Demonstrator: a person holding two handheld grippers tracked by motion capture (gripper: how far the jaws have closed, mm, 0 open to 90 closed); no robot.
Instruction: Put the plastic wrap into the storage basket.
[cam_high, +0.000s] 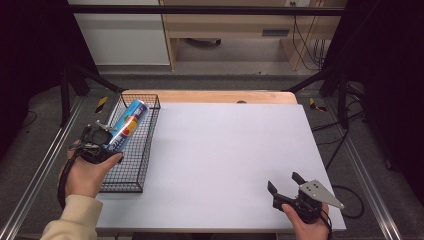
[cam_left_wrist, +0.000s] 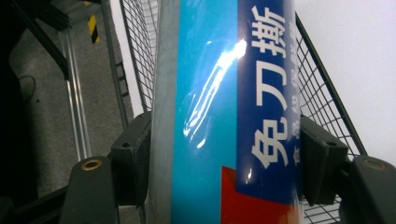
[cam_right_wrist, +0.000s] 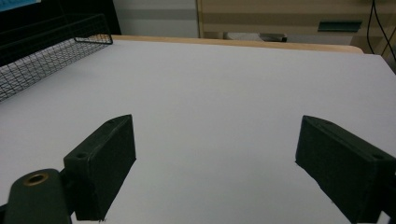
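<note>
A long blue box (cam_high: 128, 123) with an orange patch and white print lies lengthwise over the black wire basket (cam_high: 144, 150) at the table's left edge. My left gripper (cam_high: 106, 139) is shut on its near end. In the left gripper view both black pads (cam_left_wrist: 135, 158) press on the sides of the blue box (cam_left_wrist: 224, 116), with the basket mesh (cam_left_wrist: 322, 102) behind it. My right gripper (cam_high: 286, 183) rests near the table's front right corner, jaws wide apart. In the right gripper view its gripper (cam_right_wrist: 215, 172) holds nothing over the white tabletop.
The white tabletop (cam_high: 225, 150) spreads between the basket and my right hand. A wooden strip (cam_high: 210, 96) runs along the far edge. Black frame posts (cam_high: 75, 80) stand at the back corners, and metal rails (cam_high: 40, 170) flank the table.
</note>
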